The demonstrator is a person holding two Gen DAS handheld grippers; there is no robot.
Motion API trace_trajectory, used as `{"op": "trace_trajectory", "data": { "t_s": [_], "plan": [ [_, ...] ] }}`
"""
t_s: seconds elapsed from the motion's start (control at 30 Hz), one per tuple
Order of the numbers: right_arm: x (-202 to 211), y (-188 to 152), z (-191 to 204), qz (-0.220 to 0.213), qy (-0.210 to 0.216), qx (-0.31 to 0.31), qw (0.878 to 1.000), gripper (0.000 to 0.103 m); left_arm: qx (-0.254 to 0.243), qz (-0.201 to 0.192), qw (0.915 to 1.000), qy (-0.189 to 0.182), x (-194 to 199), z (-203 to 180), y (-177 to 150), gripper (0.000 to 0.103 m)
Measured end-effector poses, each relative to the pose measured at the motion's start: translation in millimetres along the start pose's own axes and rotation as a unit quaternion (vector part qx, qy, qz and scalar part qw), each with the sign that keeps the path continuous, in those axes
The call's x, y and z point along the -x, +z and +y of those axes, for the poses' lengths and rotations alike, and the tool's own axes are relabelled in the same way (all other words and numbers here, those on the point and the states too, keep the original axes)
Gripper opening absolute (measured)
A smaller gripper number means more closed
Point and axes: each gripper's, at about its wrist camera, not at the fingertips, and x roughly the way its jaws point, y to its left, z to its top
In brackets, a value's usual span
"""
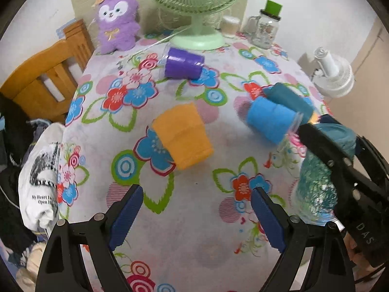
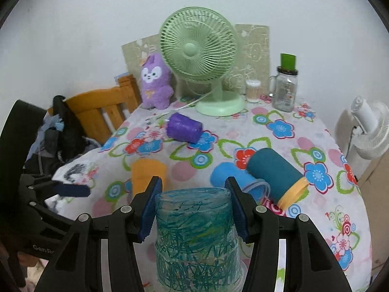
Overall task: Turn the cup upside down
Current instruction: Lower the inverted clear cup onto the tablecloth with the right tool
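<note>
My right gripper (image 2: 193, 206) is shut on a clear cup with teal scribbles (image 2: 197, 238), which stands upside down with its base up and its rim at or near the tablecloth. The cup also shows in the left wrist view (image 1: 316, 189), with the right gripper (image 1: 340, 160) around it. My left gripper (image 1: 197, 214) is open and empty above the floral tablecloth (image 1: 218, 150). An orange cup (image 1: 182, 133) stands upside down just ahead of it. A purple cup (image 1: 183, 63), a light blue cup (image 1: 269, 119) and a dark teal cup (image 1: 289, 99) lie on their sides.
A green desk fan (image 2: 201, 58), a purple plush toy (image 2: 155, 82), a glass jar with a green lid (image 2: 285, 87) and a small jar (image 2: 252, 90) stand at the table's far edge. A wooden chair (image 1: 48, 77) with clothes is on the left. A white fan (image 2: 369, 126) stands on the right.
</note>
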Motion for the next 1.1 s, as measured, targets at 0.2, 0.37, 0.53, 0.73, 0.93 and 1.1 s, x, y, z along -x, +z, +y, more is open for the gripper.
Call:
{"op": "trace_trajectory", "data": {
  "t_s": [0.2, 0.37, 0.53, 0.73, 0.93, 1.1],
  "plan": [
    [-14, -12, 4, -0.023, 0.006, 0.014, 1.000, 0.057, 0.032, -0.012, 0.9993, 0.015, -17, 13, -13, 0.091],
    [-26, -16, 5, -0.052, 0.013, -0.001, 0.999, 0.057, 0.053, -0.021, 0.9980, 0.028, -23, 25, -24, 0.091],
    [-42, -19, 7, -0.080, 0.015, -0.013, 0.997, 0.057, 0.071, -0.033, 0.9962, 0.038, -28, 36, -31, 0.091],
    [-60, -31, 7, -0.074, 0.009, -0.020, 0.997, 0.057, 0.076, -0.036, 0.9957, 0.038, -34, 40, -35, 0.091],
    [-58, -35, 13, -0.057, 0.015, -0.003, 0.998, 0.057, 0.072, -0.031, 0.9964, 0.033, -38, 40, -36, 0.091],
    [-53, -38, 18, -0.018, 0.014, 0.000, 1.000, 0.064, 0.071, -0.017, 0.9970, 0.024, -38, 40, -38, 0.091]
  ]
}}
